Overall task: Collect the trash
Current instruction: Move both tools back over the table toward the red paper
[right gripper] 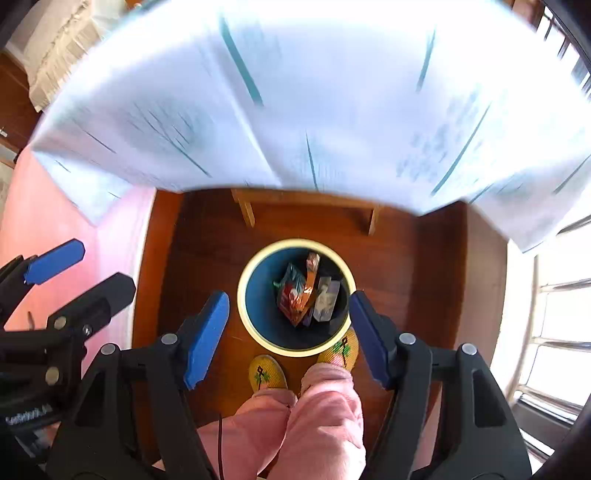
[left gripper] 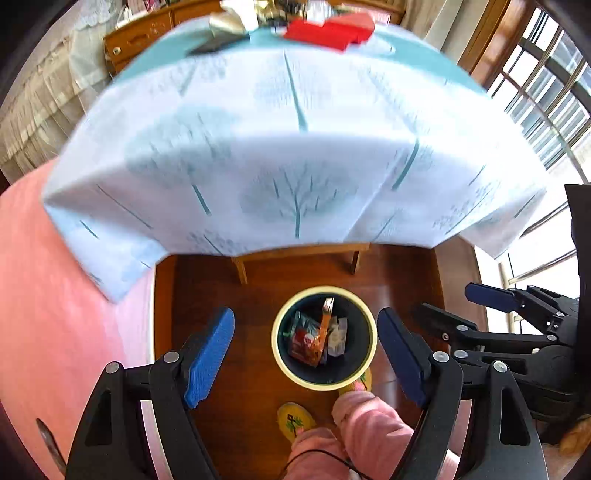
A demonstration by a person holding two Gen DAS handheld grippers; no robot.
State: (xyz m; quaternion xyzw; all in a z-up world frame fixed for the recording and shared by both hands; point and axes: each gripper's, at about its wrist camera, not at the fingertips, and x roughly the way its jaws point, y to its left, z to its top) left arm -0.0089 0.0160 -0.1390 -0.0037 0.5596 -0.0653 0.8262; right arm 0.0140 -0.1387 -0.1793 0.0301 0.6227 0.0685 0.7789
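Observation:
A round bin with a cream rim and dark inside stands on the wooden floor below both grippers; it also shows in the right wrist view. Inside lie a red-orange snack wrapper and a pale small carton. My left gripper is open and empty, high above the bin. My right gripper is open and empty too, beside the left one; it shows in the left wrist view.
A table with a white-and-teal tree-print cloth stands behind the bin. Red packets and other items lie on its far side. A pink bed is at the left, windows at the right. The person's feet in yellow slippers stand near the bin.

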